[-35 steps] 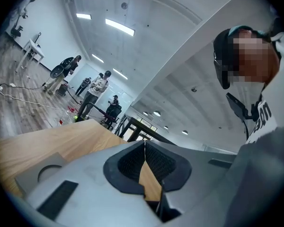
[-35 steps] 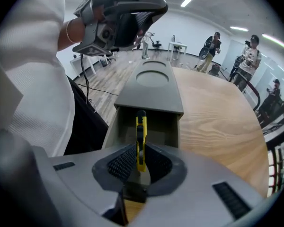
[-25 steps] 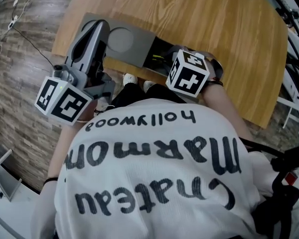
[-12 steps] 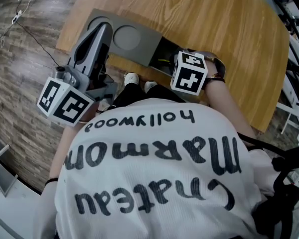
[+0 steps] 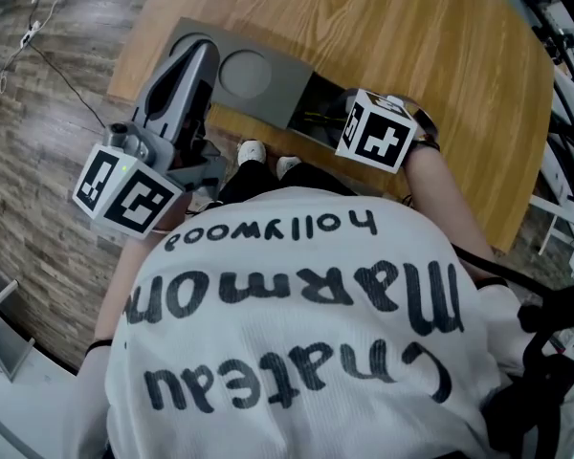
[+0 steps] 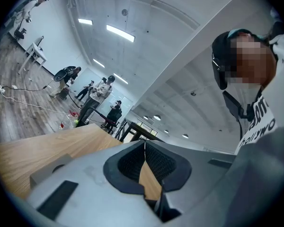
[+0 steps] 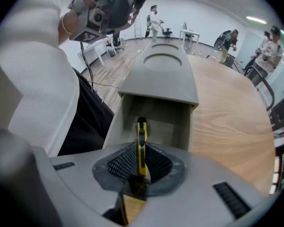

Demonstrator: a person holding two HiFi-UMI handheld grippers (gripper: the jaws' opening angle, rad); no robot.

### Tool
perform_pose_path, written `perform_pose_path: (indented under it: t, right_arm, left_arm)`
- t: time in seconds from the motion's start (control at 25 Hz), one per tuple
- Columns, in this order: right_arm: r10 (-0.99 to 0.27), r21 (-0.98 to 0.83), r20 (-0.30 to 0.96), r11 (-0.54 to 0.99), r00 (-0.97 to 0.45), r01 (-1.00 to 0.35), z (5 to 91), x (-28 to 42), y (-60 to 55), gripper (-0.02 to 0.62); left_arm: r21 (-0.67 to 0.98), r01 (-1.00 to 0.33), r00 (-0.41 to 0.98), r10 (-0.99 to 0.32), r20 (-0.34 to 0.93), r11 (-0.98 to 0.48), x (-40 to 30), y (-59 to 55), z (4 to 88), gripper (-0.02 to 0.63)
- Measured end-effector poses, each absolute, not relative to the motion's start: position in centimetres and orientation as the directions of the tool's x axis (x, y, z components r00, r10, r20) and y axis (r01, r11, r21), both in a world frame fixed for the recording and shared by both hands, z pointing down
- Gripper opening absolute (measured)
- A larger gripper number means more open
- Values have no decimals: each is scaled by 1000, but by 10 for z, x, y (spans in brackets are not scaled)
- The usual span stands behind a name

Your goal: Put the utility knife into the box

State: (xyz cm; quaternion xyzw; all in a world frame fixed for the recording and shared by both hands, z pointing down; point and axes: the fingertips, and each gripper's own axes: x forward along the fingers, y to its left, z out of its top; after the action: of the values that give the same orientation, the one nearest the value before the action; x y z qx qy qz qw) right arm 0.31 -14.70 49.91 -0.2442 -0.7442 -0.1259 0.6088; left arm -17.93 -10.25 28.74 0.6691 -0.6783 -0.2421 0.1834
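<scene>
Right gripper view showed the right gripper (image 7: 141, 161) clamped on the yellow utility knife (image 7: 141, 141) — its tip jutting forward over the open compartment of the grey box (image 7: 173, 122) — while the left gripper (image 6: 145, 161) sat closed on nothing.

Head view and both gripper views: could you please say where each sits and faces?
Head view: on head, steeply down; white printed shirt.
Left gripper view: on left gripper, tilted toward ceiling; shut jaws.
Right gripper view: on right gripper, toward long grey box; jaws clamp yellow utility knife.
Shared: head and right gripper views show the box.
</scene>
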Motion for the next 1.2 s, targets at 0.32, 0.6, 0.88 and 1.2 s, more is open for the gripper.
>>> perform_pose_path:
  t: [0.32,0.6,0.88,1.2]
  right_arm:
    - [232,-106,925,918,-301,382,465,-1,-160,54]
    - [219,-63,724,965,-654,254,395,-21,-165,54]
    - [143,-85,494,990,-858,117,333,-29,-176,54]
    - [13,-99,268,995,-963,-14,277,-25,-198,54]
  left_arm:
    - [557,-828,16,-996,-87,-62,-177,-114,279,9]
    - [515,-834,173,-980,-98,-199,-147,-136,272,9]
    - [401,-851,351,-935,-49,-340,-109,-164,262,9]
    - [366,-830,436,-899,-46,-422,-91,-173,248,9]
